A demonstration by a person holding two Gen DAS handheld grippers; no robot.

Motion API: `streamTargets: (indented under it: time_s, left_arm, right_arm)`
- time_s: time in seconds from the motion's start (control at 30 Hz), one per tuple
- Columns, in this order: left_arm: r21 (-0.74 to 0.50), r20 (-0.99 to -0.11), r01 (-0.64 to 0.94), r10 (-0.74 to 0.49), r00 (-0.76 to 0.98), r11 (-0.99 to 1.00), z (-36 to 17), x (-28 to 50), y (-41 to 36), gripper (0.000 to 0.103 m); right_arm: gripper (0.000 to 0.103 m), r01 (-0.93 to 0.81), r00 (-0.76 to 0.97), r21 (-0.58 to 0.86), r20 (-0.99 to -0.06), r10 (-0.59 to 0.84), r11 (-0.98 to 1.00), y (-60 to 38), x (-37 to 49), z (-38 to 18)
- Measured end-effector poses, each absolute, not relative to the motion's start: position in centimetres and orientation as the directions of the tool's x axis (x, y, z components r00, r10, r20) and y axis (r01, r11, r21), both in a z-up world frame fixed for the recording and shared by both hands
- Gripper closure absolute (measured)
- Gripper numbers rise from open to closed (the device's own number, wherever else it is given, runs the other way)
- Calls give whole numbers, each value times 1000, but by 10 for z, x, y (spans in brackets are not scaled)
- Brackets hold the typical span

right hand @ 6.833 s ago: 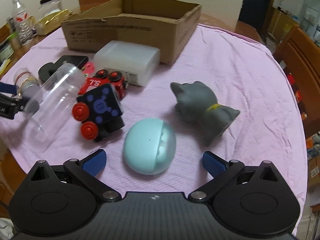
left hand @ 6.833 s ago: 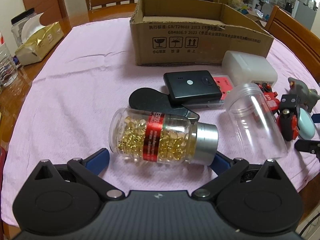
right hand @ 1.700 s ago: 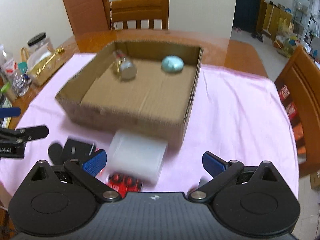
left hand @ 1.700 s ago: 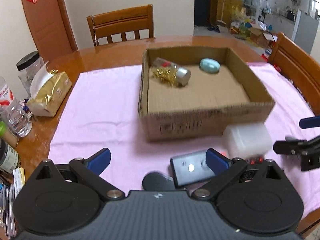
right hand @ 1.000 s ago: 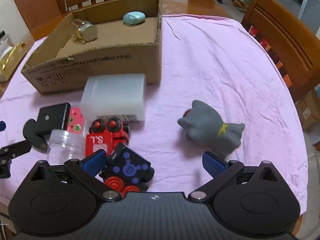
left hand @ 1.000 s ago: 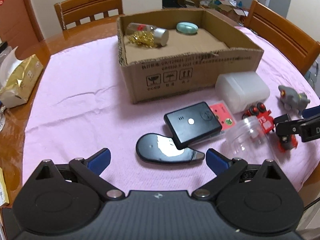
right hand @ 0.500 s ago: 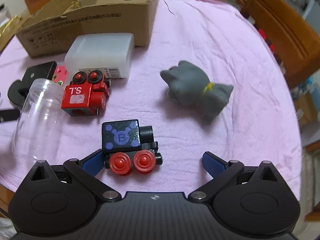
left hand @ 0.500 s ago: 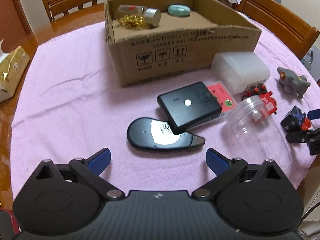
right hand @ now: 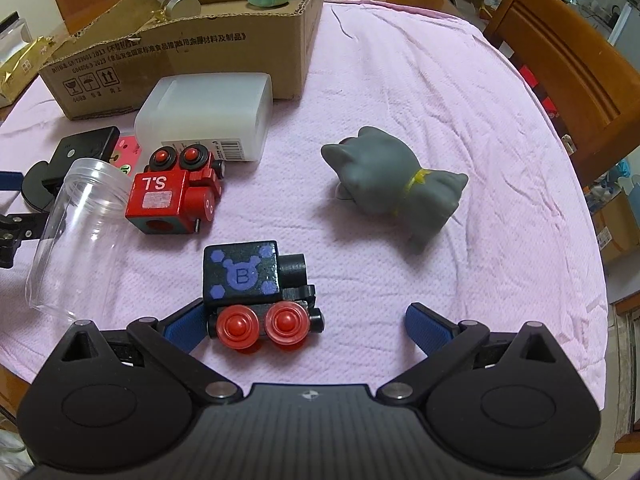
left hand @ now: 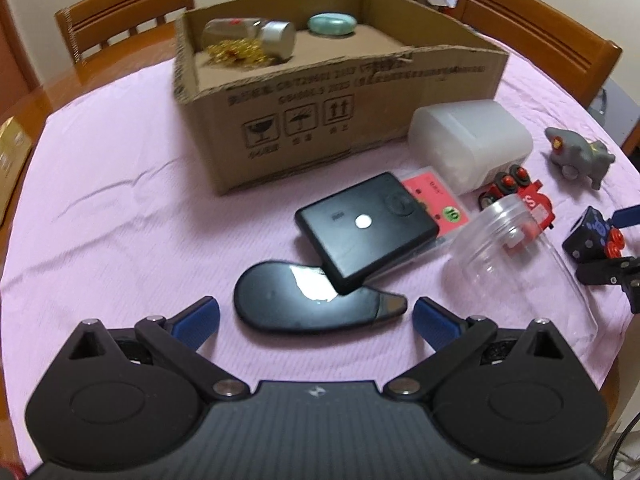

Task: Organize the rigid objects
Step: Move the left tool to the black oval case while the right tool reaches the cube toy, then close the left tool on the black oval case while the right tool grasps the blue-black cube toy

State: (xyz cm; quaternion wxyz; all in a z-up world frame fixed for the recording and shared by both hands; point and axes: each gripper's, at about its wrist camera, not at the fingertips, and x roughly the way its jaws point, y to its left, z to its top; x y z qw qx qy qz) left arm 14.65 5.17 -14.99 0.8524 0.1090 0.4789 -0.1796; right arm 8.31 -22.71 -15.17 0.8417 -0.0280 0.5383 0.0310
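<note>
While both claws stand with their blue fingers wide apart and hold nothing, the left gripper (left hand: 316,314) hangs low over the pink tablecloth (left hand: 120,200); between its fingers, just ahead of the tips, lies a flat black teardrop-shaped object (left hand: 288,308); a black rectangular device (left hand: 364,232) rests partly on top of it, a little further ahead; under the far edge of this device a pink card (left hand: 440,196) shows. Ahead and to the right of this claw a clear plastic jar (left hand: 520,264) lies on its side, and behind it stand a red toy train (left hand: 528,196) and a white translucent box (left hand: 468,140). Far ahead is the cardboard box (left hand: 340,120), open at the top; inside it lie a bottle of gold capsules (left hand: 248,38) and a pale green oval case (left hand: 332,24), near its far wall.

The right gripper (right hand: 304,326) is also spread; a black toy train (right hand: 256,288) with red wheels stands between its fingers, close against the left fingertip (right hand: 182,328) and well apart from the right one; whether it touches the left one I cannot tell. Ahead and to the right of this claw a grey cat figure (right hand: 392,184) lies on the cloth.
</note>
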Motion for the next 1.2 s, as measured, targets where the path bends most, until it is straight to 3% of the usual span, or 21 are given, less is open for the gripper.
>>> streamTargets:
  time_s: [0.3,0.47,0.8,1.0,1.2]
  left_arm:
    - [11,-852,472,-239,466,882,-151,152,48,2]
    - [9,-848,469,-241,471,883,-147,151,47,13]
    - [5,-858,425,-215,467,905,-146,134,58,13]
    - [5,-859,410,-207,469,912,-146,128,59,13]
    - [5,-856,399,-203,476,917,-146,127,59,13]
  right_arm:
    - [0,-82,422,-14,-906,22,997,-227,82,-150]
    - [0,-79,427,-15,-904,21,997,-227,81,-149]
    - [1,-147,422,-15,-905,49,989,-215,86,-147]
    - [21,-232,440,-15,-893,91,973,-201,91,-140]
    - [33,-272,433,-15,-895,108,962,-200,94,-138]
